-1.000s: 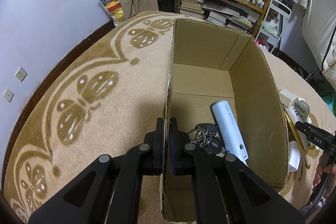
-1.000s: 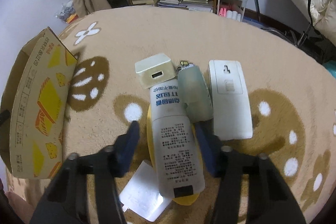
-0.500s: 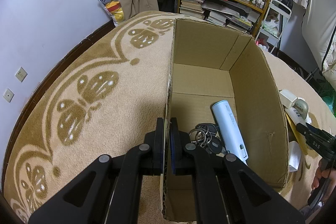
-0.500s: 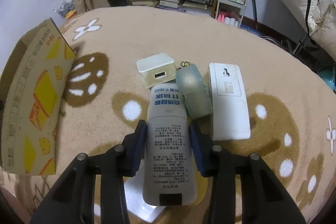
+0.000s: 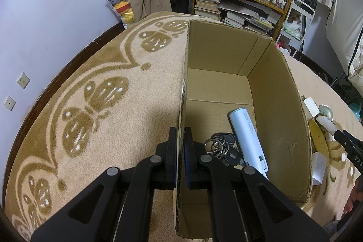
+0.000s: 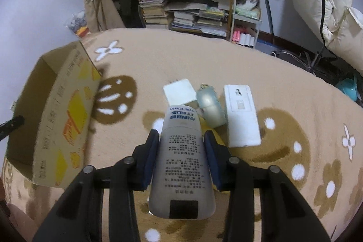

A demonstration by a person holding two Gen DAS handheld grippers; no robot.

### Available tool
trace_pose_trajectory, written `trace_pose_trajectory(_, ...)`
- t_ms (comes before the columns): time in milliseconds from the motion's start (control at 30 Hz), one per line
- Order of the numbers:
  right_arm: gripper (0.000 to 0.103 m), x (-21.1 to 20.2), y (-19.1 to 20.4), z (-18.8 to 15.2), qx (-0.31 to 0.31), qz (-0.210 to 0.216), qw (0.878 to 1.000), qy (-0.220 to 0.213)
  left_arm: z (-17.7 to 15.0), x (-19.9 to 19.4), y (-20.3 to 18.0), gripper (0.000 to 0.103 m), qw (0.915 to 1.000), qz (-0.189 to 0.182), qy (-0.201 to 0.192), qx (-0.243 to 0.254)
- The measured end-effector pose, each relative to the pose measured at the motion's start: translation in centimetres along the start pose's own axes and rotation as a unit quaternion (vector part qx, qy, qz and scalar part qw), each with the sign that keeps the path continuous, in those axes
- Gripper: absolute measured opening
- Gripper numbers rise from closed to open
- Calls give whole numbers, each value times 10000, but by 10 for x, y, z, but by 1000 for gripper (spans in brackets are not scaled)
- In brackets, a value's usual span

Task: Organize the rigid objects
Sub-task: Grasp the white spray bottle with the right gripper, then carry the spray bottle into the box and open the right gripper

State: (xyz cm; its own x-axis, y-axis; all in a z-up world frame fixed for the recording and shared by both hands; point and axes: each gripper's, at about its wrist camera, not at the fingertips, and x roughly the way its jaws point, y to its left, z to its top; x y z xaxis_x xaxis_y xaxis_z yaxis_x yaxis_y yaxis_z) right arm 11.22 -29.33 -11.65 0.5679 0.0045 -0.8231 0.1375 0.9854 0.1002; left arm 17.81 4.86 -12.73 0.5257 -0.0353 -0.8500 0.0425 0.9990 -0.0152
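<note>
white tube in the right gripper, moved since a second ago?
Yes. The white tube, clamped in the right gripper, has lifted off the rug: its tip now overlaps the white charger block, which lay clear beyond it before.

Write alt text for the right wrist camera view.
The right tongs grip a white printed tube above a beige patterned carpet. A cardboard box sits at left; a white charger and flat white box lie beyond.

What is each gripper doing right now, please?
Left gripper: closed on the cardboard box wall.
Right gripper: closed on the white bottle.
</note>
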Motion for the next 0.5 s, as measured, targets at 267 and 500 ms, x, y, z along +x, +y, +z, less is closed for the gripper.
trace_pose_trajectory(267,44,-16,26,10,-150,319,9988,-327,0,-1,-3,5,10000,34,-14,31)
trace_pose_trajectory(500,44,-32,63,32,-521,635,9942,-693,0,-2,-3,5,10000,12,-7,16)
